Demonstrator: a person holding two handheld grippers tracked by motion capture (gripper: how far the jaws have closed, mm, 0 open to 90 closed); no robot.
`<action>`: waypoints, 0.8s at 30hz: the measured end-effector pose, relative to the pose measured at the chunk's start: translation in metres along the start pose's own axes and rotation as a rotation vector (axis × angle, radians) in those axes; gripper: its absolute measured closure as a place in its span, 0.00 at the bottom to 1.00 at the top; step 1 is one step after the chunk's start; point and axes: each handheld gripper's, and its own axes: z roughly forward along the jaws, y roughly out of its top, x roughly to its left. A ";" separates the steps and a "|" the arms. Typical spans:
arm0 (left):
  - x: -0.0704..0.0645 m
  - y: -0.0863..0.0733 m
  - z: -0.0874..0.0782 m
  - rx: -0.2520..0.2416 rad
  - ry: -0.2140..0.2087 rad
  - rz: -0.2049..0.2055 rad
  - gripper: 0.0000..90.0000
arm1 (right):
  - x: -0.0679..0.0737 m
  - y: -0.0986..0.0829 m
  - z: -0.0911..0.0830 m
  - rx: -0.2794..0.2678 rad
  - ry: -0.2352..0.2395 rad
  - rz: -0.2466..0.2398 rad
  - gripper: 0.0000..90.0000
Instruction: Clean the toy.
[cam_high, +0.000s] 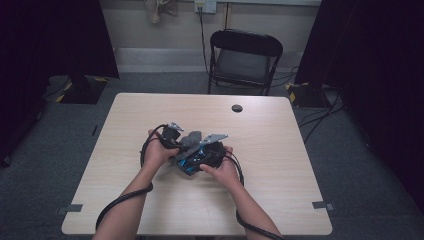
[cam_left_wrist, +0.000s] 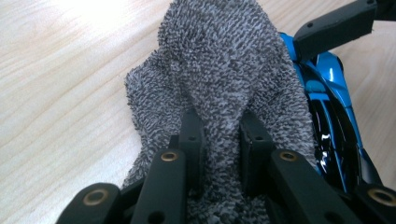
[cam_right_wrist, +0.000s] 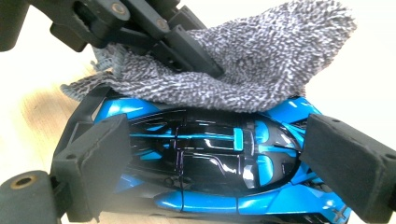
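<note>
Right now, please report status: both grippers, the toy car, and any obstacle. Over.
Left gripper shut on grey cloth, cloth lying on the car. Right gripper shut on blue toy car, jaws at both ends. Table around them bare, nothing in the way.

The right tool (cam_right_wrist: 224, 154) clamps a blue toy car (cam_right_wrist: 210, 158); the left tool (cam_right_wrist: 205, 65) presses a grey cloth (cam_right_wrist: 261, 70) on it.

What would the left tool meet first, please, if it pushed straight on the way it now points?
Probably the blue toy car: the left tool already pinches the grey cloth, which drapes over the car just ahead; depth is unclear.
</note>
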 end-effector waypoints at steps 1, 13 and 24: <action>0.000 0.000 -0.001 0.001 -0.002 0.000 0.83 | 0.000 0.000 0.000 0.001 0.000 0.000 0.08; 0.001 -0.008 -0.009 0.016 -0.009 -0.002 0.83 | 0.000 0.000 0.000 0.001 0.000 -0.003 0.08; 0.004 -0.020 -0.021 0.028 -0.014 -0.004 0.83 | 0.000 0.000 0.000 -0.002 0.001 -0.002 0.08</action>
